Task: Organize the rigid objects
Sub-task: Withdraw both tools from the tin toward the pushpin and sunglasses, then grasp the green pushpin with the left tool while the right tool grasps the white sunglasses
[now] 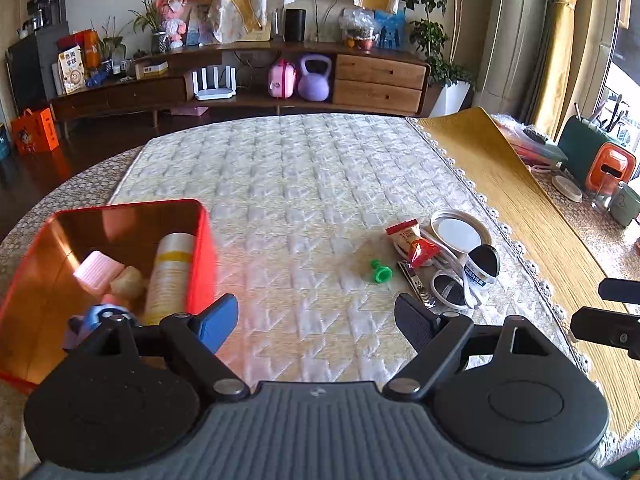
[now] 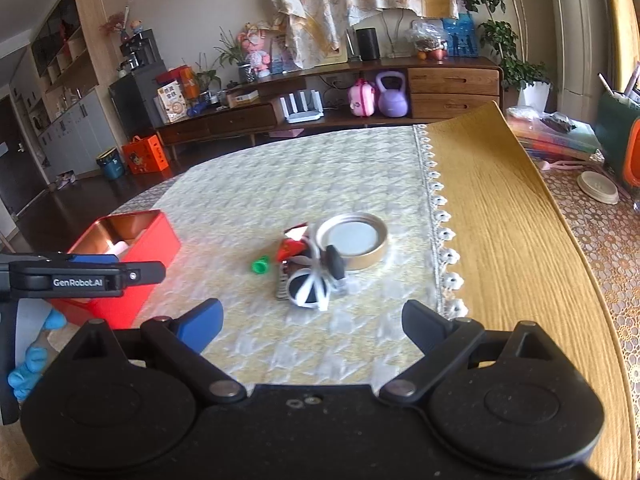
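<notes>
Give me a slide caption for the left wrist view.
Open left tongs between red tin and loose pile: goggles, lid, green cap.

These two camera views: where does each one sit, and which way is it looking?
Left wrist view: sits on the left tool, looking forward over the quilted table at the red tin; its own open fingers show.
Right wrist view: sits on the right tool, facing the swim goggles; a blue-gloved hand shows.
Shared: tin, goggles, green cap, round lid.
</notes>
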Demonstrator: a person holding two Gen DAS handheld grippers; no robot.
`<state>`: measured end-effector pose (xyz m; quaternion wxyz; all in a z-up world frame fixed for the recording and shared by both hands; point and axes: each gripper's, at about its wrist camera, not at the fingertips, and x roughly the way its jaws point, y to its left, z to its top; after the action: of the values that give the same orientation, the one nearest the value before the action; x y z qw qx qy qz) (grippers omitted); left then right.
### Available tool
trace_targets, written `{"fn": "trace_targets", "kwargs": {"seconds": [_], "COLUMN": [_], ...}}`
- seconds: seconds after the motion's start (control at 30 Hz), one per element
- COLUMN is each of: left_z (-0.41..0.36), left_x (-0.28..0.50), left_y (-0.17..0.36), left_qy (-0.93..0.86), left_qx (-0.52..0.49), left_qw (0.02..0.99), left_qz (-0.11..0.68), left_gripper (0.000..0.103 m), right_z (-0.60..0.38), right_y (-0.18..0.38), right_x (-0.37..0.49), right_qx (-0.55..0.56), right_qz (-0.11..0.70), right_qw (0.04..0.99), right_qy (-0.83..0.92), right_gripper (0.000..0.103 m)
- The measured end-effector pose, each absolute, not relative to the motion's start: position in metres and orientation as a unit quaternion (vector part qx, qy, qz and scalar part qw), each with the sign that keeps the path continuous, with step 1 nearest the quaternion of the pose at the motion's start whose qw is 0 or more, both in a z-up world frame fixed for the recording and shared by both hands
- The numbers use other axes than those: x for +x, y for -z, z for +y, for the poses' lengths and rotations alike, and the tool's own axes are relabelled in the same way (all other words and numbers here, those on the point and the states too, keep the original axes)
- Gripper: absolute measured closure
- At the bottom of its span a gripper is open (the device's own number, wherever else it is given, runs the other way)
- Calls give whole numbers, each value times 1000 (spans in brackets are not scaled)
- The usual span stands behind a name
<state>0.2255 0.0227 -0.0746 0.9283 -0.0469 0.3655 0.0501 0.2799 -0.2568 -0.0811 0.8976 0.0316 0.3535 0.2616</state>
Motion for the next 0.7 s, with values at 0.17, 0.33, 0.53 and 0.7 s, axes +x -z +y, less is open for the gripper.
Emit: {"fn": "trace_targets", "kwargs": {"seconds": [0.17, 0.33, 0.53, 0.7], "left_z": [11, 2, -6, -12], "left_x": [247, 269, 288, 299], "left_y": [89, 104, 117, 130], "left_qy": [-62, -55, -50, -55], "left_qx": [-28, -25, -18, -7], "left_qw": [928, 927, 927, 924], "left_qz": [366, 370, 371, 378], "left_gripper": [17, 17, 17, 17], "right_z": [-258, -253, -243, -237], "right_y": [89, 97, 106, 114], "right_x": [296, 314, 330, 342], "right_qx": [27, 29, 26, 27], "right_qz": [353, 358, 363, 374], "right_qw": [903, 901, 897, 893], "right_qy": [-242, -242, -250, -249], "right_gripper": [16, 21, 25, 36]}}
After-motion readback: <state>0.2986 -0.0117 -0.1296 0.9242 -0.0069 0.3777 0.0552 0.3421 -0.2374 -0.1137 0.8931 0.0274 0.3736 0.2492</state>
